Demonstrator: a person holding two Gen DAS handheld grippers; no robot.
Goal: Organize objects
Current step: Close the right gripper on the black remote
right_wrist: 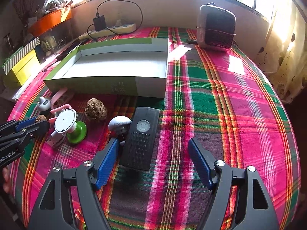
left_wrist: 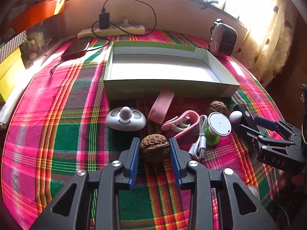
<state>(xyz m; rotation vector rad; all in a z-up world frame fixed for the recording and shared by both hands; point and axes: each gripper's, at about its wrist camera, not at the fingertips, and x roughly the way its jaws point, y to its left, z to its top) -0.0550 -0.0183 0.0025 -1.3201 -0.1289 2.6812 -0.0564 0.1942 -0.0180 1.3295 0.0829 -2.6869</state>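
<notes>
The left claw (left_wrist: 154, 145) brackets the walnut (left_wrist: 154, 150) on the plaid surface (left_wrist: 67, 115), pads at its sides, apparently just touching, probably to carry it into the empty box (left_wrist: 168, 88) at twelve o'clock. The right claw (right_wrist: 153, 149) gapes wide, the black remote (right_wrist: 141, 138) lying loose between its pads.

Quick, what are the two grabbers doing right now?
Left gripper: closed around the walnut.
Right gripper: open, holding nothing, black remote between its fingers.
</notes>
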